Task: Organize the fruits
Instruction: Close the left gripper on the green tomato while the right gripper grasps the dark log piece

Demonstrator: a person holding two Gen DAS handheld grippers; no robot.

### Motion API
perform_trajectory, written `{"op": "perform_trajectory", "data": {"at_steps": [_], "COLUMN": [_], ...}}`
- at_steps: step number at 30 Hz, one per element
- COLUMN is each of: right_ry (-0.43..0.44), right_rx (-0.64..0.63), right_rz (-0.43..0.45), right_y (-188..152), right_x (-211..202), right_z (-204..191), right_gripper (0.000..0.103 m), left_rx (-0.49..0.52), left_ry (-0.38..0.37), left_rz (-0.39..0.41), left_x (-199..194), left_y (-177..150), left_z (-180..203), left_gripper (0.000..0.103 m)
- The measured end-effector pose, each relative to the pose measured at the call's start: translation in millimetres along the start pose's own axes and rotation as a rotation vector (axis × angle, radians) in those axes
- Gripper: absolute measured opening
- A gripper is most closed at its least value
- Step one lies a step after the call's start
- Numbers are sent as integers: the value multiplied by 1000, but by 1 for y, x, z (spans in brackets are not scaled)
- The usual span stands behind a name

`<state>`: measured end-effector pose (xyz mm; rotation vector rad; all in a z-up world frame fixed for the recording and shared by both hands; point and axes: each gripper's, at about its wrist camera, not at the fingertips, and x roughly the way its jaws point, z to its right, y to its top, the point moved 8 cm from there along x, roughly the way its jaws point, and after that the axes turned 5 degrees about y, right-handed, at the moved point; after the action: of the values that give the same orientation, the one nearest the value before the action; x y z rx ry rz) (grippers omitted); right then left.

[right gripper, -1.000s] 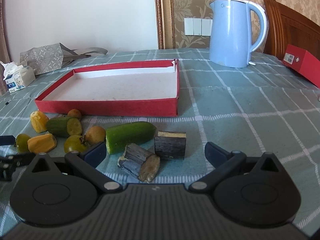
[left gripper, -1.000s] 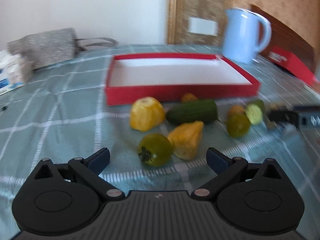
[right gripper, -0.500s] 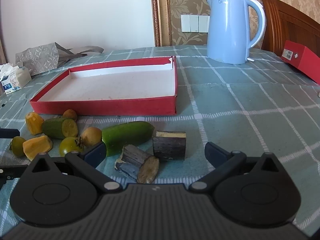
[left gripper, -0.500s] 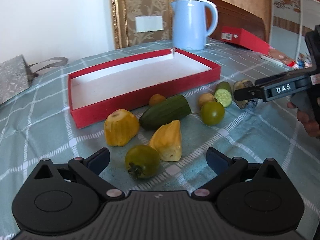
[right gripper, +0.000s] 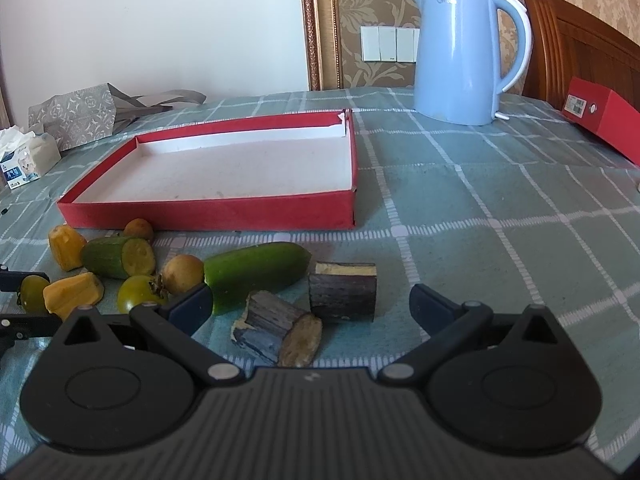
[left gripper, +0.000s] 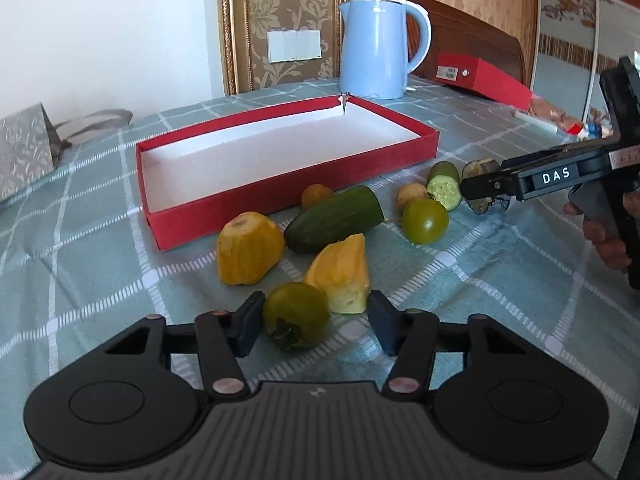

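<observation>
A green tomato (left gripper: 296, 314) lies on the checked cloth between the jaws of my left gripper (left gripper: 316, 316), which are closing. The left pad touches the tomato; a gap remains at the right pad. Just beyond lie two yellow fruit pieces (left gripper: 248, 248) (left gripper: 342, 274), a cucumber (left gripper: 336, 218) and a second green tomato (left gripper: 425, 221). The red tray (left gripper: 288, 196) behind them holds nothing. My right gripper (right gripper: 312, 304) stands open low over two dark eggplant chunks (right gripper: 344, 292) (right gripper: 276, 328), touching neither.
A blue kettle (right gripper: 460, 56) stands behind the tray, a red box (right gripper: 600, 116) at the far right. A grey paper bag (right gripper: 76, 116) and a tissue pack (right gripper: 24, 160) sit at the back left. A hand (left gripper: 608, 240) holds the right gripper.
The left gripper's jaws have narrowed from wide apart to close around the green tomato, and the gripper rolled and swung. The right gripper has kept still.
</observation>
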<state>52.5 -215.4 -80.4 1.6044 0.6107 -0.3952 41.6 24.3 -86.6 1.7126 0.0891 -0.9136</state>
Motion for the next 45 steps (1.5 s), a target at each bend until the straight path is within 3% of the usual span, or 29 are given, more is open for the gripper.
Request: {"op": "perform_trajectory", "data": {"at_steps": [7,16,25,34,37,42,45], "right_ry": [-15,-30,-51,-34,-29,23,-1], "right_rx": [1,-19,-73,-138,-135,-132,-164], "right_rz": [10,24,47,44,12,0,10], "right_y": [2,2,-6,-9,-16,-23,-24], "right_x": [-2,-8,-26,-22,-17,-16,-17], "right_z": [7,18,36,25,22,11,5], "right_gripper": [103,103,102,88,75,36,36], "left_rx": [4,-34,-167,-225,-230,-231,-234], "left_ry": [-5,91,93,105,100,100,102], "left_rz": [8,34,77,77,76,81,83], "left_x": [-2,-11,-27,-25,-25,-27,-27], "left_y": [0,-5,-12,-14,-14,-14,-13], "left_z": [10,16,5,-5,-5,-5,-5], "left_gripper": [33,32,33,33,33,33,33]}}
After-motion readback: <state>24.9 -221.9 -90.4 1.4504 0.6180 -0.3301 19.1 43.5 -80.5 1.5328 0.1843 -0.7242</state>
